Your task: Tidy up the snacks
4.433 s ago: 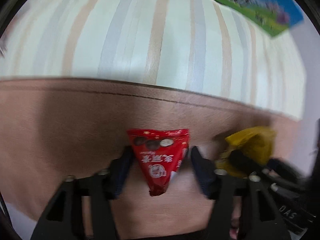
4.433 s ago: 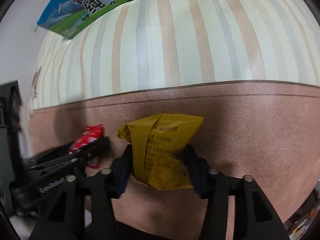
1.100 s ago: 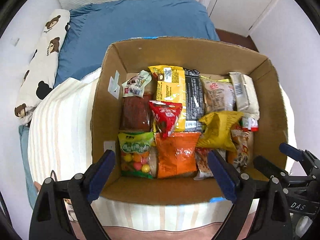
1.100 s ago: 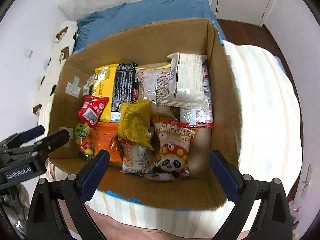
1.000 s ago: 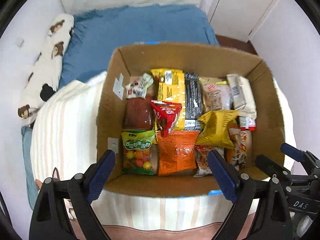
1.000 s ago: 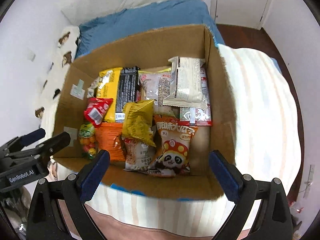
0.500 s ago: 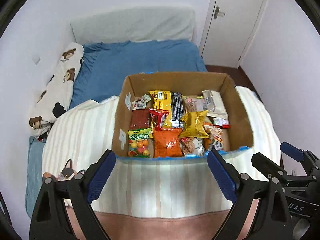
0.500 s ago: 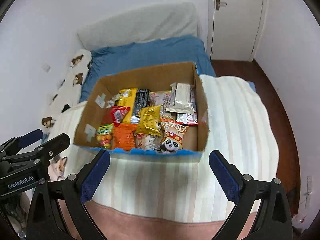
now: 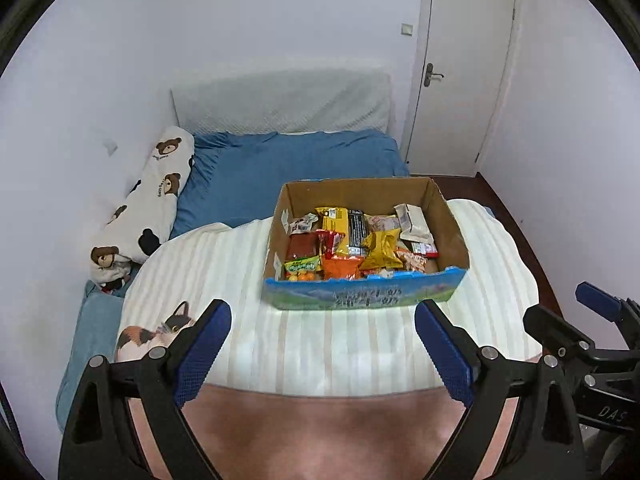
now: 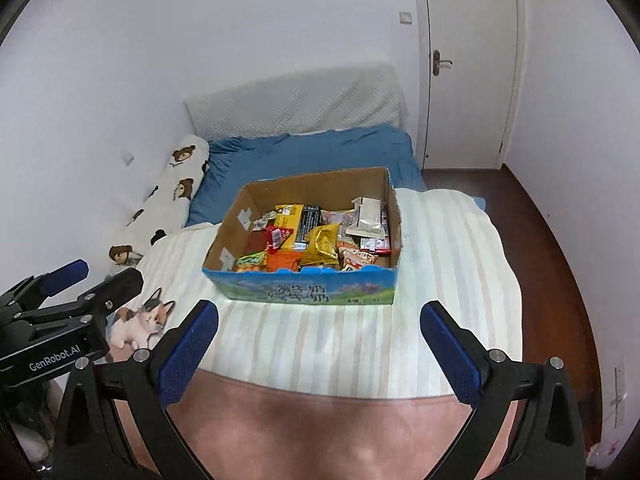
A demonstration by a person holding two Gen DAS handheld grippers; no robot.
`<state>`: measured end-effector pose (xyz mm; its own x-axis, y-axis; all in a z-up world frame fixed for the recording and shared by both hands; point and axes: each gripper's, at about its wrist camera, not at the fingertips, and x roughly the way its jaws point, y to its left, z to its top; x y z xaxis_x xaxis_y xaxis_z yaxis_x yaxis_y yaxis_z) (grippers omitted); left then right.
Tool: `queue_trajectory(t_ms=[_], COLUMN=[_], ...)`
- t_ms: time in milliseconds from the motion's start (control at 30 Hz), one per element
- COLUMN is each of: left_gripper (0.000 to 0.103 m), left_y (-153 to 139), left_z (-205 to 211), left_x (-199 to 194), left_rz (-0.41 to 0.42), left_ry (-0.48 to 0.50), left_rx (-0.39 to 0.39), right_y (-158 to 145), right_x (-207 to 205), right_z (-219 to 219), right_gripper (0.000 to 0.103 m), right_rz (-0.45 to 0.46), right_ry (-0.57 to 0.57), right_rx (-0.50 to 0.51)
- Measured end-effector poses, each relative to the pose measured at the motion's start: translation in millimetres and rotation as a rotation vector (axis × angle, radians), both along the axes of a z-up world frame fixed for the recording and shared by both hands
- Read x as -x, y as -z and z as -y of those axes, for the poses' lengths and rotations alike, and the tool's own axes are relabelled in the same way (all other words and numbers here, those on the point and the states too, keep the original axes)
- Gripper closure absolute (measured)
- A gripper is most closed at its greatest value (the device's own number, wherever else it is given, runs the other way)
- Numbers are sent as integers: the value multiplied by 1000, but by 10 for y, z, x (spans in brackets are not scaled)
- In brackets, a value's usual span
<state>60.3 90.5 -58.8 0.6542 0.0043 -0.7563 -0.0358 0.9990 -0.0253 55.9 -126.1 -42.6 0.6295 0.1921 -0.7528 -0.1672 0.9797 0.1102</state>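
An open cardboard box (image 9: pixel 368 292) (image 10: pixel 308 288) with a blue printed front stands on a striped blanket, filled with several snack packs. Among them lie a small red pack (image 9: pixel 330 240) (image 10: pixel 278 236) and a yellow pack (image 9: pixel 380 246) (image 10: pixel 322 246). My left gripper (image 9: pixel 322 320) hangs well back from the box, open, nothing between its blue pads. My right gripper (image 10: pixel 318 320) is likewise back from the box, open and empty. In the left wrist view the right gripper (image 9: pixel 560 316) shows at the right edge, and in the right wrist view the left gripper (image 10: pixel 100 276) at the left edge.
The striped blanket (image 9: pixel 340 344) covers the near part of a bed with a blue sheet (image 9: pixel 288 172), a bear-print bolster (image 9: pixel 148 204) by the left wall and a white headboard cushion (image 9: pixel 280 100). A white door (image 10: pixel 468 60) is at the back right; dark wooden floor (image 10: pixel 560 240) runs along the right.
Both grippers have pulled back and up from the box, so it looks much smaller and its printed front shows. Earlier, each held a snack pack; these now lie in the box.
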Motion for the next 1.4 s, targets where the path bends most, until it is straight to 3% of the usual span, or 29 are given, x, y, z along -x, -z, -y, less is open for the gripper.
queue_trajectory(t_ms=[233, 433, 567, 933, 1400], left_gripper=[9, 9, 0, 0, 0], left_y=[-52, -43, -19, 109, 351], left_z=[-41, -51, -69, -72, -9], left_x=[341, 517, 509, 165, -656], left_rz=[9, 13, 8, -1, -70], left_ry=[-11, -25, -36, -64, -71], left_rx=[-2, 14, 16, -23, -59], right_y=[-94, -102, -95, 15, 319], right_x=[459, 594, 548, 134, -587], right_z=[-16, 21, 79, 97, 32], right_gripper=[0, 0, 0, 0, 0], right_rz=[15, 25, 40, 44, -6], right_ry=[-14, -3, 24, 53, 79], right_rx=[-14, -10, 6, 19, 36])
